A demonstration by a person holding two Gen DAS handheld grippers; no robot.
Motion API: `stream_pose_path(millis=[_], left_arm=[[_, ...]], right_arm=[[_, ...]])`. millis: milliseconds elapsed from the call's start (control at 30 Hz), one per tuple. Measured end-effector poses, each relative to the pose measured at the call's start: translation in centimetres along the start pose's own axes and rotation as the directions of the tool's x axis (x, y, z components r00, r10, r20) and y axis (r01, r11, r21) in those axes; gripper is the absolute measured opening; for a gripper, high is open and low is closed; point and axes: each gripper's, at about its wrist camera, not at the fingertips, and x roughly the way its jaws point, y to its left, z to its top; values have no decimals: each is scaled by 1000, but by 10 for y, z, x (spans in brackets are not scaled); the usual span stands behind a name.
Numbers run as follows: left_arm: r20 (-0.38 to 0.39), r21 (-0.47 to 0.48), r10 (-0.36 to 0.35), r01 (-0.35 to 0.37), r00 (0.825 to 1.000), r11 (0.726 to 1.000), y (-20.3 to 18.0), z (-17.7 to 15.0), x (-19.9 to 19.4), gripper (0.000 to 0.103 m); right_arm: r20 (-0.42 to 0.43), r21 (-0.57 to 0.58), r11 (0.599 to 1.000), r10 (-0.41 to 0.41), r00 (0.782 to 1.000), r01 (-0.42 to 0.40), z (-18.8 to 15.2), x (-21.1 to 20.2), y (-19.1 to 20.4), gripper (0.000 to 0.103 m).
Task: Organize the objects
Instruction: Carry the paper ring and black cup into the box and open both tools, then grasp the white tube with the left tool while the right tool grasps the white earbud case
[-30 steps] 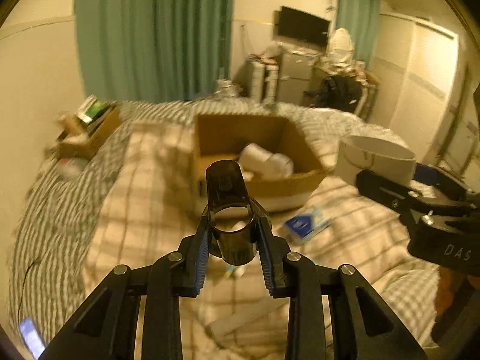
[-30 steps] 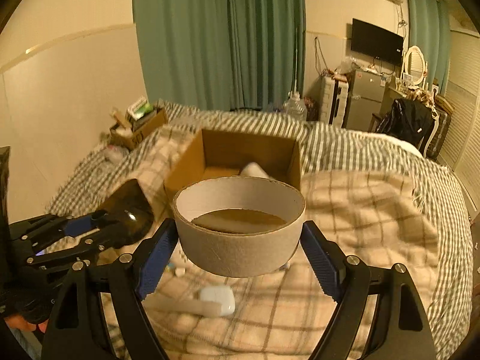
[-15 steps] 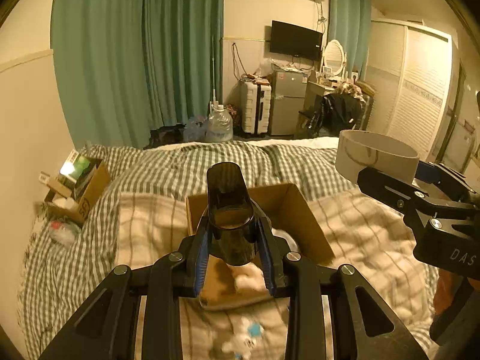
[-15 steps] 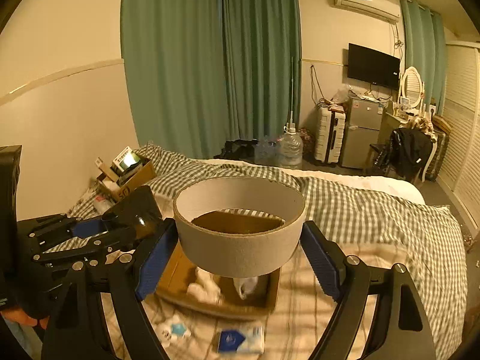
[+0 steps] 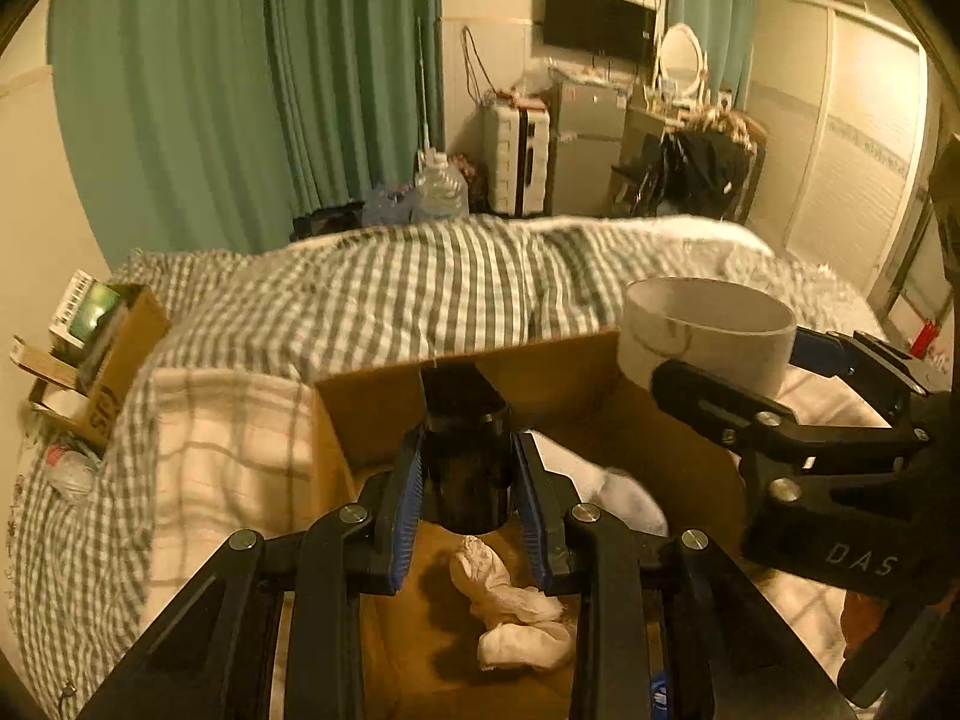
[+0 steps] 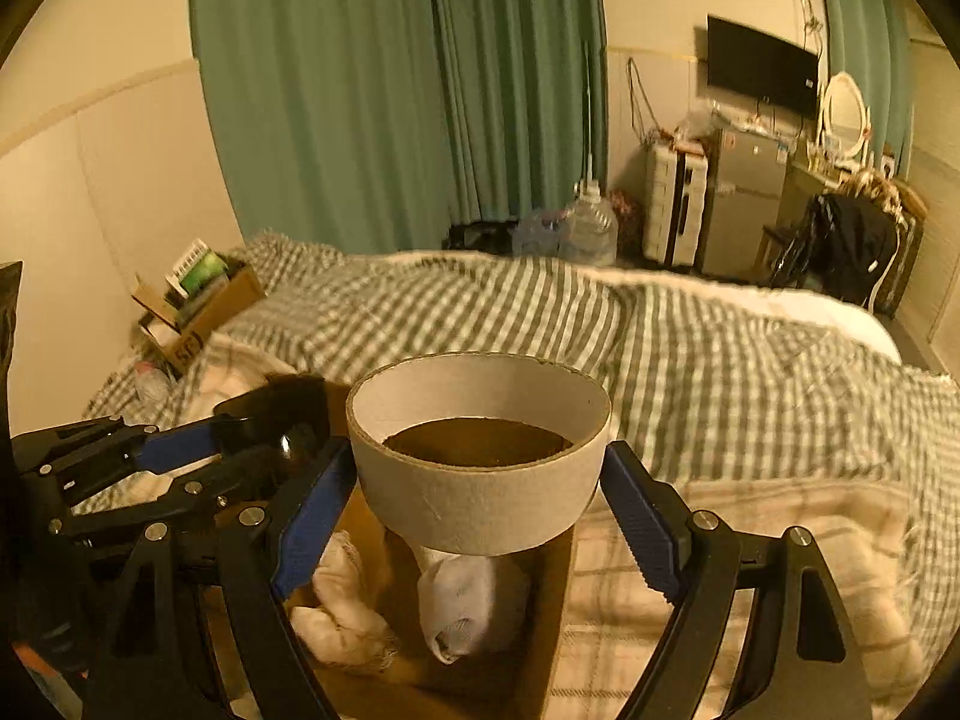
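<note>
Above the open cardboard box (image 5: pixel 384 402) on the bed (image 6: pixel 750 360), your left claw (image 5: pixel 467 480) is nearly closed, its blue pads clamping a dark cylindrical cap (image 5: pixel 465 450). Just to its right, your right claw (image 6: pixel 480 510) stands wide, gripping a short white cardboard ring (image 6: pixel 480 468) by its outer wall. Both held things hang over the box, where crumpled white socks (image 6: pixel 468 606) lie on the bottom.
</note>
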Motion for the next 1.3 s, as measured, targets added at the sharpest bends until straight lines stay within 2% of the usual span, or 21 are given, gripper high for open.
stream_pose_path(millis=[167, 267, 300, 333, 367, 400, 467, 533, 633, 733, 867, 1067, 1167, 1300], left_arm=[[-48, 3, -5, 6, 999, 1000, -3, -12, 23, 29], [-50, 4, -6, 6, 999, 1000, -2, -16, 24, 29], [-48, 5, -15, 16, 999, 1000, -3, -16, 20, 29], [-43, 8, -20, 20, 999, 1000, -4, -16, 17, 30], [-35, 11, -21, 21, 999, 1000, -5, -15, 13, 31], [-28, 18, -20, 21, 999, 1000, -6, -14, 8, 35], [-26, 27, 1, 0, 1000, 1000, -8, -12, -9, 76], [-2, 12, 12, -12, 1000, 1000, -6, -12, -26, 84], [1, 4, 0, 0, 1000, 1000, -4, -13, -56, 86], [28, 9, 26, -26, 999, 1000, -2, -17, -90, 97], [68, 21, 39, -41, 997, 999, 3, -27, -135, 103], [97, 2, 43, -44, 994, 999, 14, -59, -182, 103], [83, -6, 61, -61, 995, 998, 16, -83, -188, 103], [62, -29, 72, -71, 995, 997, 16, -123, -183, 103]], right_arm=[[-39, 6, 1000, 10, 999, -10, -12, 26, -4, 82], [11, 44, 998, 43, 999, -44, -11, 20, -9, 84], [16, 54, 997, 53, 998, -53, -10, 18, -10, 87], [15, 59, 996, 58, 998, -59, -7, 13, -10, 95], [17, 58, 997, 52, 999, -53, -6, 8, -9, 97], [27, 53, 998, 35, 999, -37, -5, 2, -9, 97], [48, 42, 999, -8, 999, 6, 0, -16, -6, 98], [62, 46, 999, -32, 998, 29, 4, -37, -5, 98], [66, 63, 997, -51, 997, 46, 12, -72, -2, 98], [81, 48, 995, -86, 993, 82, 17, -116, 2, 98], [81, 30, 989, -147, 986, 145, 14, -167, 13, 98], [73, 4, 983, -186, 980, 186, -18, -223, 30, 98], [64, 0, 984, -177, 982, 177, -44, -234, 39, 98], [11, -7, 989, -149, 989, 149, -88, -223, 56, 98]])
